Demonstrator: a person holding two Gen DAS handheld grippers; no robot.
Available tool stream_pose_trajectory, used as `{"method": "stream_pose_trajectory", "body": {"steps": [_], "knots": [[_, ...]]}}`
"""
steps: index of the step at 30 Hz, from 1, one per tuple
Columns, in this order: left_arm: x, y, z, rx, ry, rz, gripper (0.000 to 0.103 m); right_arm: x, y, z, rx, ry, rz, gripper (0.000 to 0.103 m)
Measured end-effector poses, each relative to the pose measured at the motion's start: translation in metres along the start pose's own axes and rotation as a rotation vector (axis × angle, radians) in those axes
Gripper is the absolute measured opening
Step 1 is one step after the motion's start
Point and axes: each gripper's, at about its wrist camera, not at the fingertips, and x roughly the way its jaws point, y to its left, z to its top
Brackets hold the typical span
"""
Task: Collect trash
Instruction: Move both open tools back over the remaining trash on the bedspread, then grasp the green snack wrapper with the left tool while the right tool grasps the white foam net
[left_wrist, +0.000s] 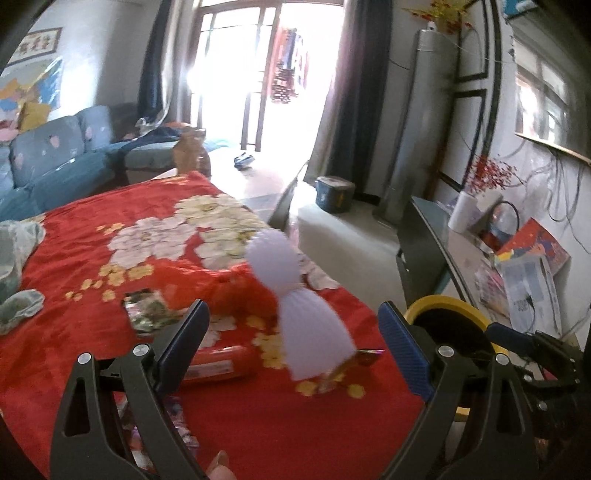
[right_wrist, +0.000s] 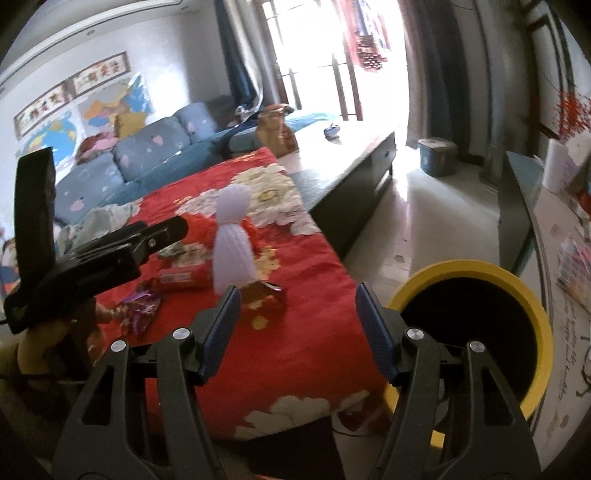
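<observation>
Ahead of the released, empty right claw (right_wrist: 295, 325), wrappers (right_wrist: 138, 308) are lying uncollected on the worktop (right_wrist: 317, 354), bin (right_wrist: 469, 328) waiting alongside.

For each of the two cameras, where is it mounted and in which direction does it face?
Left wrist: sits on the left gripper, faces across the red floral cloth toward the bright doorway; its own open fingers and a fingertip show.
Right wrist: sits on the right gripper, faces the same way from further right; its open fingers and the left gripper show.
Both share the cloth, the white tassel-like thing, the red packet and the yellow-rimmed bin.
</observation>
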Motion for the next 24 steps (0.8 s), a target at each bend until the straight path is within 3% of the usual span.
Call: {"method": "stream_pose_trajectory", "body": {"steps": [14,24], "knots": [[-0.003,0.07,-0.005,-0.151,0.005,0.068,0.09,0.027,0.051,0.009,-0.097,0.039,0.066,0.057],[0.008,0.124,-0.011,-0.283,0.048,0.09,0.09,0.057,0.067,0.022,-0.12,0.058,0.079,0.057]]}}
